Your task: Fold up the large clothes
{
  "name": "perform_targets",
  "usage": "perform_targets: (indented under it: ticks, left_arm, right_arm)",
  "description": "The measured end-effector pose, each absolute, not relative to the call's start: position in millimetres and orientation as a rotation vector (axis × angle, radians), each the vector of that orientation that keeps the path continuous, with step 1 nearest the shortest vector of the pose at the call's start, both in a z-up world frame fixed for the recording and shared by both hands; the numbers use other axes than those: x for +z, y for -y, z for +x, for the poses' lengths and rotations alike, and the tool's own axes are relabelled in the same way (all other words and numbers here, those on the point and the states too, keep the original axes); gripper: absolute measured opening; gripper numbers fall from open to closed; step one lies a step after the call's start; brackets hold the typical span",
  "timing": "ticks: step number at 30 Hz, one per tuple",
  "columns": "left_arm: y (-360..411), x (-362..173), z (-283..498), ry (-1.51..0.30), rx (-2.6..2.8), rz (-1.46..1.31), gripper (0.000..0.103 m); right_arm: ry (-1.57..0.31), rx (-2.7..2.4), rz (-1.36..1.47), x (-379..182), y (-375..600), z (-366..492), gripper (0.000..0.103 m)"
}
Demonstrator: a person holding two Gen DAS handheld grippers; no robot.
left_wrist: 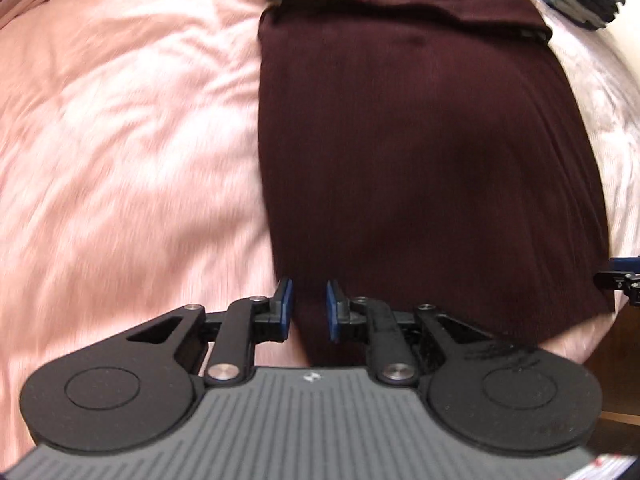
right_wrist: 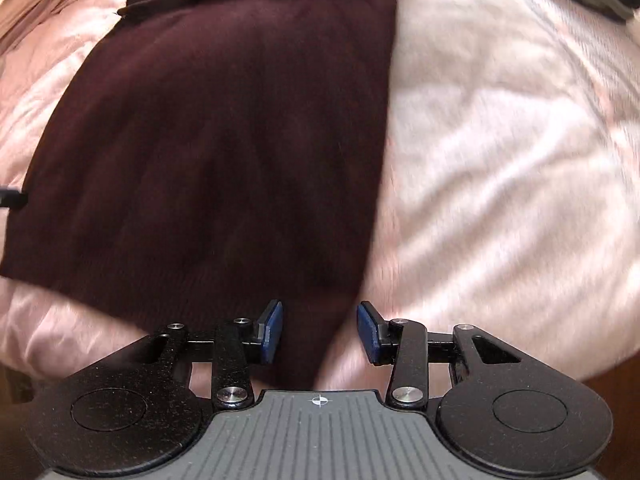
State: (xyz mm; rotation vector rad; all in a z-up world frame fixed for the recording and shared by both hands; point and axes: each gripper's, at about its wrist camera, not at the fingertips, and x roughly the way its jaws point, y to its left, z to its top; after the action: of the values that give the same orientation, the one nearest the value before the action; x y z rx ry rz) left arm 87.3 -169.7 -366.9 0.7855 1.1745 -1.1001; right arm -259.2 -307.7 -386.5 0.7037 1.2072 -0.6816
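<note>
maroon garment — far end cropped | pink bedding — blurred

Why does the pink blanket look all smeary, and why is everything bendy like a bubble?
Left wrist view: the blanket is streaked by motion blur, while the left tool stays sharp. Right wrist view: the same smear on the blanket, and the maroon garment has soft edges. Both views: the fisheye lens bulges straight edges outward.

Dark maroon ribbed garment, folded into a long panel, flat on pink bedding.
</note>
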Motion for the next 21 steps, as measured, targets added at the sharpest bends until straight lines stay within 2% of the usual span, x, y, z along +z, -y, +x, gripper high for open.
perform_targets:
  ticks: [3,6,10,21]
  left_arm:
    - [154,-353,77,-1.187,-1.06,0.728,0.016]
    - [146,-344,73,-1.158,-1.054,0.67,0.022]
    - [149,-352,68,-1.086,-1.103,0.655,0.027]
    - [136,-385,77,-0.905,-1.239,0.539,0.028]
  right_arm:
    - [-1.122,-0.684,0.715,-373,312,-273,0.039]
    - [-1.008,-0.696,0.724,-365,325,-282,0.039]
    - [-0.879,-0.693,0.753,-378,345,-285,0.049]
    - [-0.614,-0.696,0.76,-416,328,-312,0.05]
